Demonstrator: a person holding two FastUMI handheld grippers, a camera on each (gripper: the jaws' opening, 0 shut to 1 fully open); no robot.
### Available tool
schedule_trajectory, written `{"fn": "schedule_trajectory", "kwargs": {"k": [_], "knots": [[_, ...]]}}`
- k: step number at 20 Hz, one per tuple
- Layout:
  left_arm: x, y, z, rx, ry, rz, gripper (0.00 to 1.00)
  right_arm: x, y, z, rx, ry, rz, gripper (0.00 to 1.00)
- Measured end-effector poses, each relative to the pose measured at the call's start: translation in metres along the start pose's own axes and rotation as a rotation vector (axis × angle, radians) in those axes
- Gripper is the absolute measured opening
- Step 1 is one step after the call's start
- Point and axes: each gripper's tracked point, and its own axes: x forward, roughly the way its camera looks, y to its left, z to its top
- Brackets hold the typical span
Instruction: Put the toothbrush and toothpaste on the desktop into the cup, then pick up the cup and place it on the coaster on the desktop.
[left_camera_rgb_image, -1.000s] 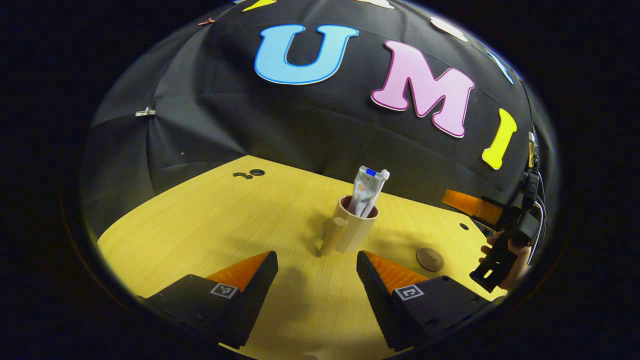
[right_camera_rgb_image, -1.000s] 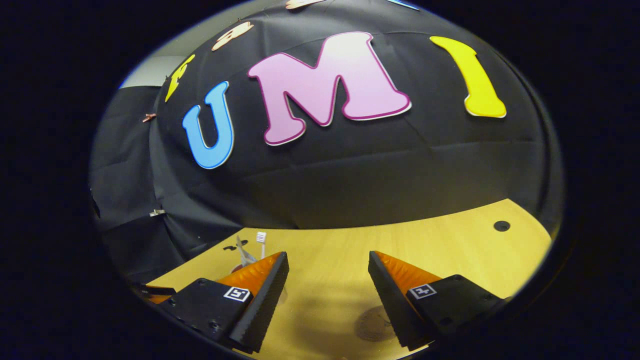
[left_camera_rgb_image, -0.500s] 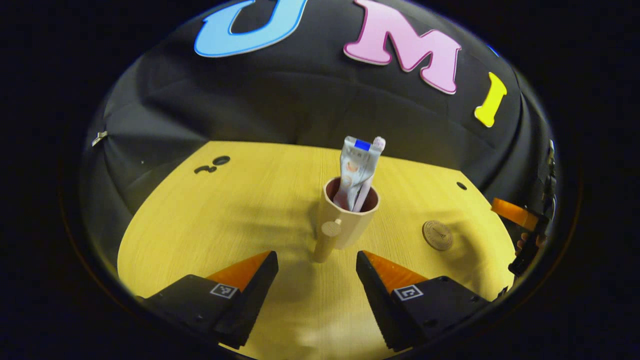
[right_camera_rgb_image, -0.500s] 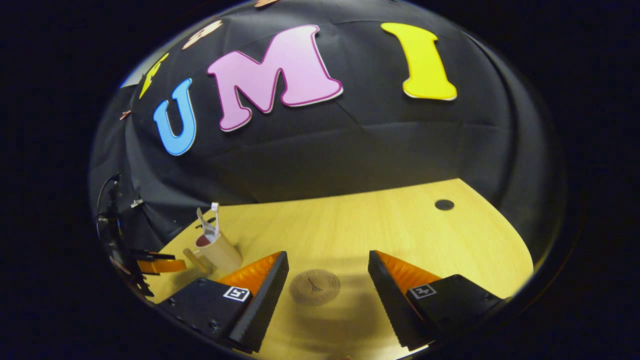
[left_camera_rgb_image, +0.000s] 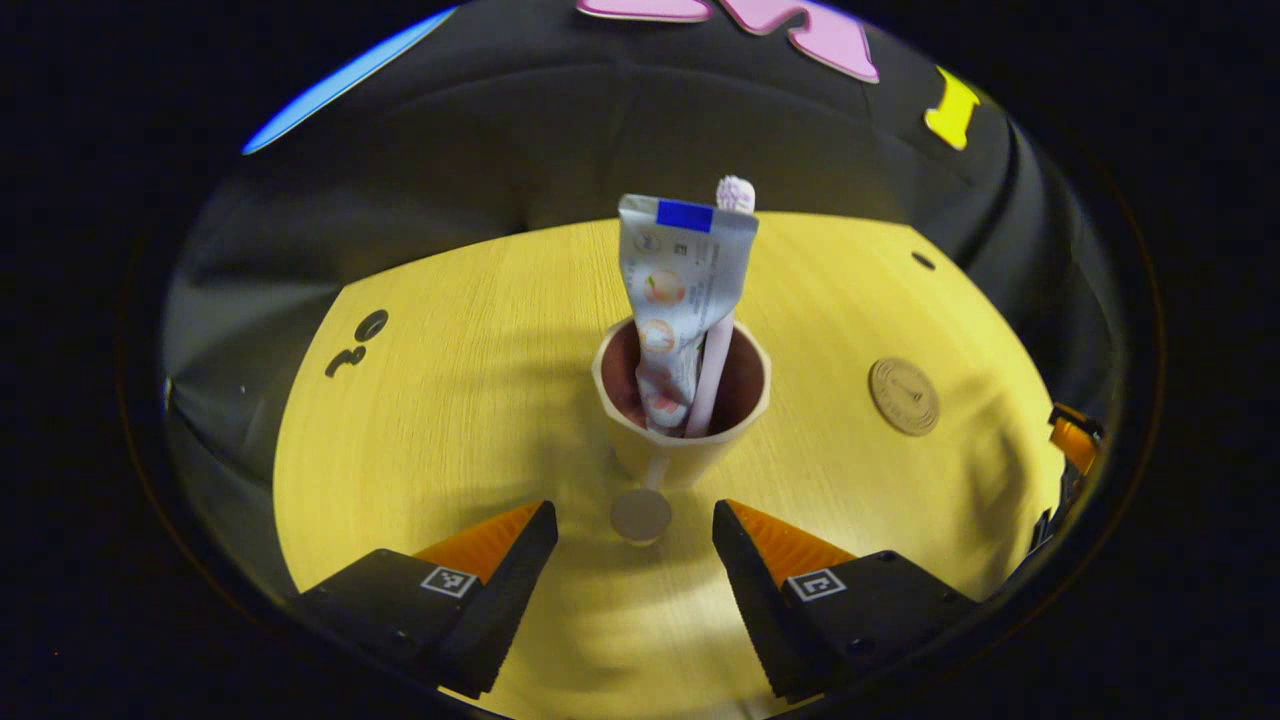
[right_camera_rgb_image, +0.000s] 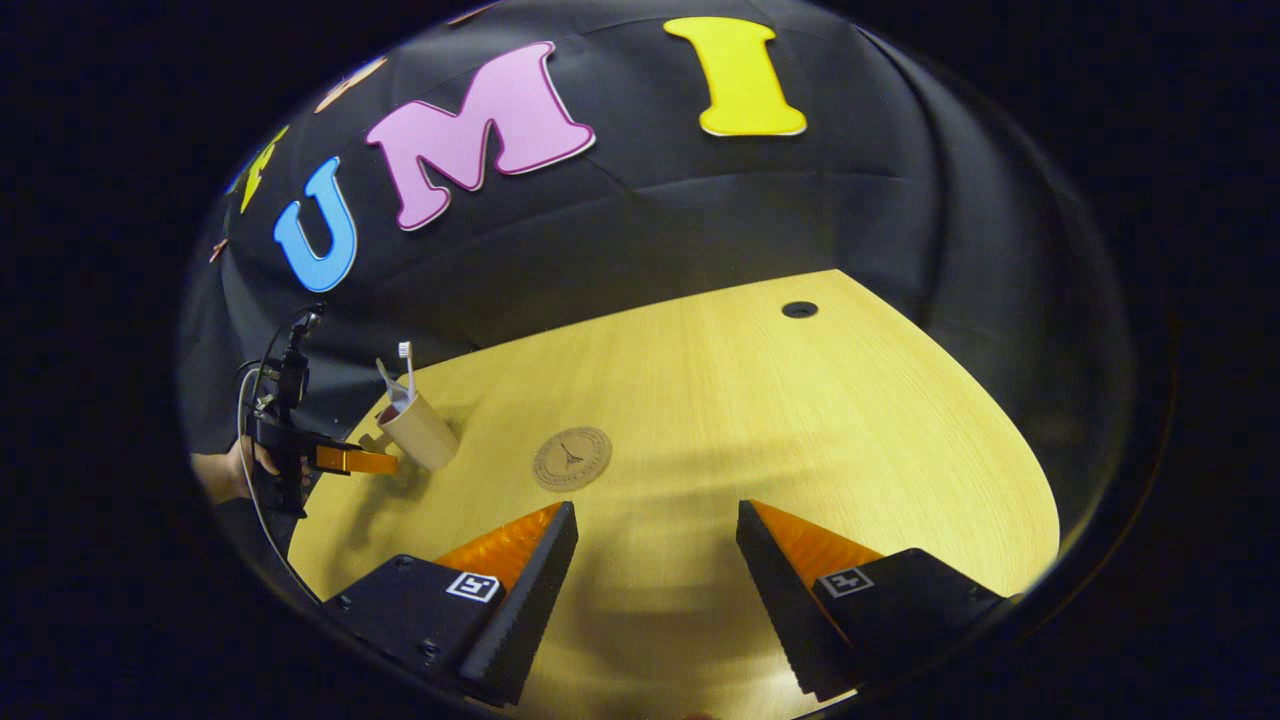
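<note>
Across both views spreads the yellow desktop (left_camera_rgb_image: 420, 400). Mid-frame in the left gripper view stands the cup (left_camera_rgb_image: 680, 400), its handle (left_camera_rgb_image: 641, 515) pointing between the parted fingers of the left gripper (left_camera_rgb_image: 634, 540), untouched. Toothpaste (left_camera_rgb_image: 675, 290) and toothbrush (left_camera_rgb_image: 720, 330) stand inside it. Right of the cup lies the coaster (left_camera_rgb_image: 903, 396). At the bottom of the right gripper view, the right gripper (right_camera_rgb_image: 655, 555) is spread wide, holding nothing.

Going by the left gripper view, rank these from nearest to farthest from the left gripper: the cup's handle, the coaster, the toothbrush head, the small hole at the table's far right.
1. The cup's handle, right between the fingers of the left gripper.
2. The toothbrush head, sticking up above the cup, straight ahead.
3. The coaster, flat on the table, off to the right.
4. The small hole, near the far right edge.
</note>
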Motion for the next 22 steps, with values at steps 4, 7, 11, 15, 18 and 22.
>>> {"fn": "schedule_trajectory", "kwargs": {"k": [4, 7, 11, 15, 18, 22], "knots": [[0.016, -0.003, 0.003, 0.038, 0.089, 0.002, 0.91, -0.017, -0.014, -0.022, 0.039, 0.054, -0.029, 0.98], [0.022, -0.001, 0.008, 0.069, 0.144, 0.008, 0.84, -0.034, -0.013, -0.034, 0.041, 0.077, -0.048, 0.98], [0.025, -0.008, 0.007, 0.115, 0.204, -0.017, 0.67, -0.037, -0.012, -0.046, 0.107, 0.098, -0.058, 0.98], [0.027, -0.014, 0.004, 0.112, 0.227, -0.006, 0.35, -0.036, -0.011, -0.05, 0.09, 0.113, -0.063, 0.98], [0.024, -0.015, 0.004, 0.077, 0.219, 0.006, 0.32, -0.036, -0.008, -0.046, 0.099, 0.105, -0.061, 0.98], [0.023, -0.018, 0.007, 0.053, 0.187, 0.015, 0.3, -0.038, -0.008, -0.045, 0.095, 0.098, -0.073, 0.98]]}}
